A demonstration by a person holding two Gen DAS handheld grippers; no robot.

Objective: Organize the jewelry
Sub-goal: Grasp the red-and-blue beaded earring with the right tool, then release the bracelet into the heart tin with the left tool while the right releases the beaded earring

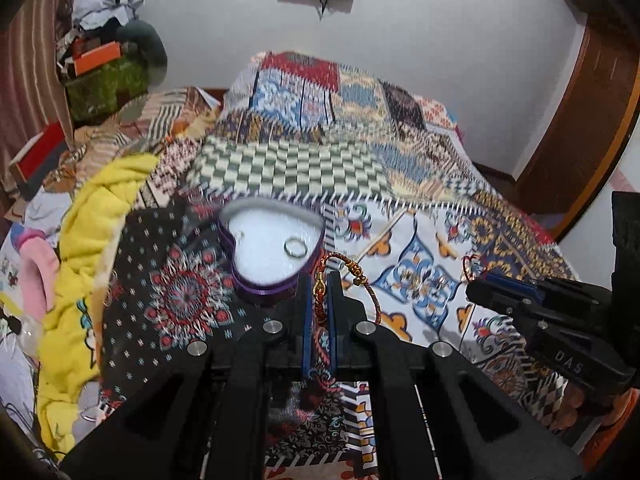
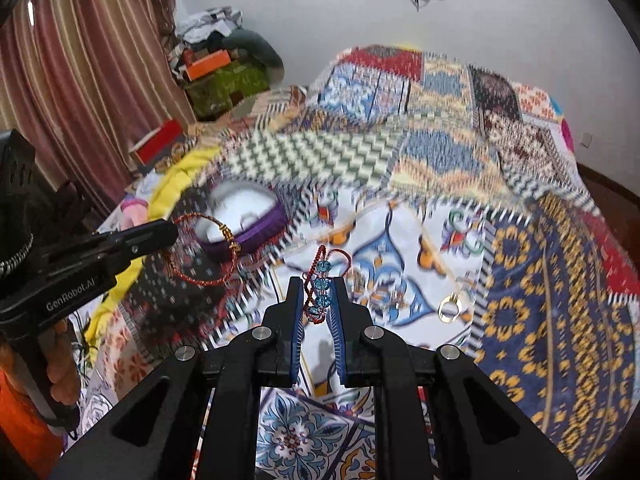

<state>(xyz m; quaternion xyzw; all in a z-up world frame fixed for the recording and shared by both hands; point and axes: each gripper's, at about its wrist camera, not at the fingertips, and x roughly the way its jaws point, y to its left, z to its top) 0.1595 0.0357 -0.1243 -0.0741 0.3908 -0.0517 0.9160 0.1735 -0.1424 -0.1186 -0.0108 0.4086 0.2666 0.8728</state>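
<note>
Purple heart-shaped tin box [image 1: 269, 256] with a white lining sits open on the bed, on the patchwork quilt [image 1: 420, 240] with its checks, tiles and florals, and you can see a thin silver ring [image 1: 295, 248] lying inside it near the right lobe. Left gripper [image 1: 319, 280] is pinched down on a red braided cord bracelet with gold beads [image 1: 362, 280]; the gold part sits right between the blue-lined fingers and the rest of the loop hangs out to the right, just beside the box's near edge. From the right wrist camera the same bracelet [image 2: 208, 252] hangs as a round loop off the left gripper's tip [image 2: 174, 232], in front of the purple box [image 2: 256, 224]. Right gripper [image 2: 318, 296] is clamped on a second piece, a red cord bracelet strung with clear blue crystal beads [image 2: 322, 288], with the beads stacked in a line between the fingers and a red loop poking up past the tips. On the quilt to the right of it lies a small gold ring [image 2: 451, 307], well apart from the box. Yellow blanket [image 1: 92, 248] is bunched along the left edge of the bed. A hand [image 2: 60, 364] wraps the left gripper's handle. Both views are pretty smeared, so finer detail is lost.
</note>
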